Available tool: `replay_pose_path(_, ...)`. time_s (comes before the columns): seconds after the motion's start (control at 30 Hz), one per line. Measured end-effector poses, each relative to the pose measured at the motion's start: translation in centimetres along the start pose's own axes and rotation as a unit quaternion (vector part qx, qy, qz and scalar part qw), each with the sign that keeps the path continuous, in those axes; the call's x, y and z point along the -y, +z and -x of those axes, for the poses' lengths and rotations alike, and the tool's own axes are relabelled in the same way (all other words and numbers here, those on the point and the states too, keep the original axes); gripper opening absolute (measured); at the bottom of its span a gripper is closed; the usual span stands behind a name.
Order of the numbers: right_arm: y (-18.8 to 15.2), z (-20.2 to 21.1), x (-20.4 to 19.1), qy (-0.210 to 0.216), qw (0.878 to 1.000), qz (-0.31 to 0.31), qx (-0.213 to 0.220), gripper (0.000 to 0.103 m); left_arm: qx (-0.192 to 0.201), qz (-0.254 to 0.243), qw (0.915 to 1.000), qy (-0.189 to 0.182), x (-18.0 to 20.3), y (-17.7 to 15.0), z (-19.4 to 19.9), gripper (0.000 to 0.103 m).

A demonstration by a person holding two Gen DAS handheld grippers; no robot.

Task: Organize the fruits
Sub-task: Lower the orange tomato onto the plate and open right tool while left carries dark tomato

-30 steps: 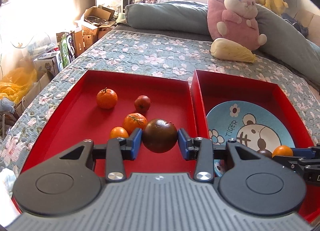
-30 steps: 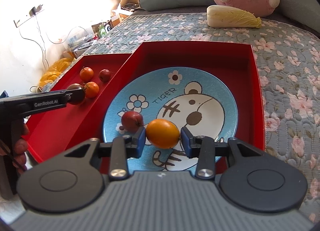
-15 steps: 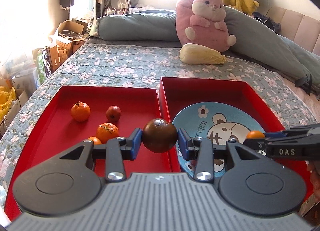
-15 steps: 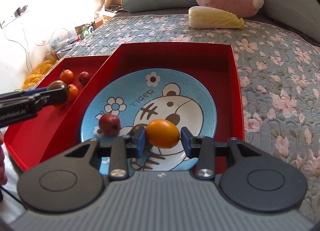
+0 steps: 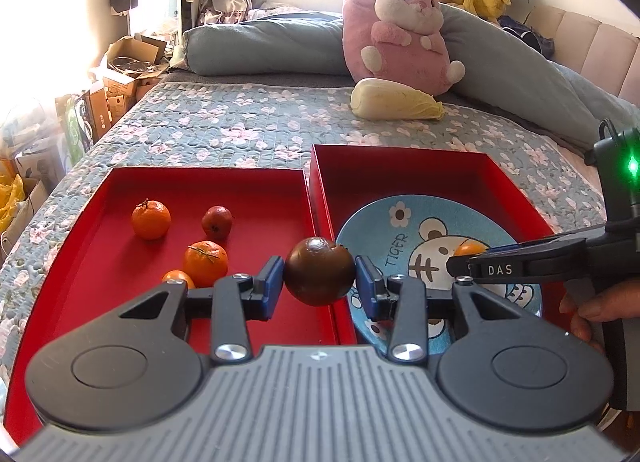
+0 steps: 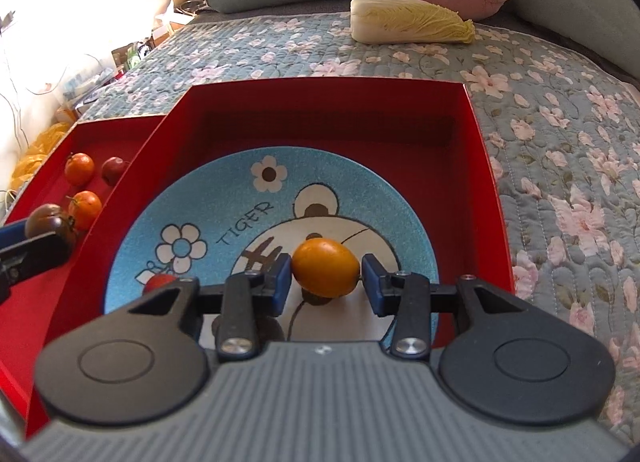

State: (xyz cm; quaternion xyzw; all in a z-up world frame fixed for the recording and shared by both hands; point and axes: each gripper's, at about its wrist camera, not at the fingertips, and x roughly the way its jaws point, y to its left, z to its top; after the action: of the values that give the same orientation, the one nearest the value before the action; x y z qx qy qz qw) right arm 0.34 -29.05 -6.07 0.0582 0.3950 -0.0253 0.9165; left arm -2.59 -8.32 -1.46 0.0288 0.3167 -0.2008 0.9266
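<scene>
Right gripper (image 6: 325, 277) hovering directly over the plate (image 6: 224, 198), jaws just opening around the orange fruit (image 6: 325, 268); left gripper (image 5: 319, 277) clamping the dark fruit (image 5: 319, 271) beside it.

Left gripper (image 5: 320, 286) clamped; right gripper (image 6: 325, 278) jaws just opening.

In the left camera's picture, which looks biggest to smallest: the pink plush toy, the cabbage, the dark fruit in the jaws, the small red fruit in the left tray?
1. Pink plush toy
2. Cabbage
3. Dark fruit, though it is nearest the camera, so it looks larger than it is
4. Small red fruit
</scene>
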Motion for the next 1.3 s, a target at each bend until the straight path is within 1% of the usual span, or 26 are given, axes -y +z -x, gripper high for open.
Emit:
replay_pose_path(0.23, -0.1, 0.2, 0.3, 0.001, 1.0, 0.002, -0.001, 0.043, -0.004, -0.007, 0.9999, 0.008, 0.1, -0.1, -0.2, 0.045)
replay_pose_path(0.33, -0.5, 1.5, 1.0, 0.001, 1.0, -0.004, 0.029, 0.042, -0.004, -0.011, 0.9999, 0.011, 0.3, -0.1, -0.2, 0.045)
replay_pose_path(0.43, -1.1, 3.3, 1.7, 0.011, 0.998, -0.012, 0.053, 0.042, -0.003, -0.017, 0.9997, 0.016, 0.5, -0.1, -0.3, 0.045)
replay_pose_path(0.53, -2.2, 5.0, 1.9, 0.027, 0.997, -0.009, 0.065, 0.042, -0.006, -0.008, 0.9998, 0.02, 0.7, -0.1, -0.3, 0.045)
replay_pose_path(0.67, -3.9, 6.6, 1.5, 0.044, 0.997, 0.019, 0.068, 0.042, -0.003, 0.007, 0.9998, 0.018, 1.1, 0.3, -0.1, 0.045)
replay_pose_path(0.77, -4.7, 7.2, 1.5, 0.046, 0.996, 0.032, 0.068, 0.042, 0.02, 0.031, 0.9993, 0.006, 1.2, 0.7, 0.6, 0.045)
replay_pose_path(0.8, -4.9, 7.4, 1.7, 0.048, 0.996, 0.031, 0.068, 0.042, 0.022, 0.029, 0.9993, 0.003, 1.3, 0.8, 0.6, 0.045)
replay_pose_path(0.9, -5.2, 7.4, 2.3, 0.05, 0.996, 0.028, 0.065, 0.042, 0.013, 0.011, 0.9999, 0.002, 2.1, 0.8, 0.1, 0.045)
replay_pose_path(1.03, -5.3, 7.1, 2.9, 0.051, 0.997, 0.018, 0.062, 0.042, 0.0, -0.004, 0.9998, -0.019, 4.0, 0.8, -1.0, 0.045)
replay_pose_path(1.1, -5.5, 7.1, 2.7, 0.057, 0.996, 0.02, 0.06, 0.042, -0.006, -0.017, 0.9994, -0.031, 5.3, 0.9, -1.8, 0.045)
replay_pose_path(1.17, -5.7, 7.1, 2.3, 0.063, 0.996, 0.026, 0.06, 0.043, -0.009, -0.03, 0.9989, -0.036, 6.6, 0.9, -2.7, 0.045)
replay_pose_path(1.3, -5.9, 7.3, 1.6, 0.075, 0.995, 0.039, 0.056, 0.042, -0.019, -0.026, 0.9985, -0.045, 7.9, 1.3, -4.5, 0.045)
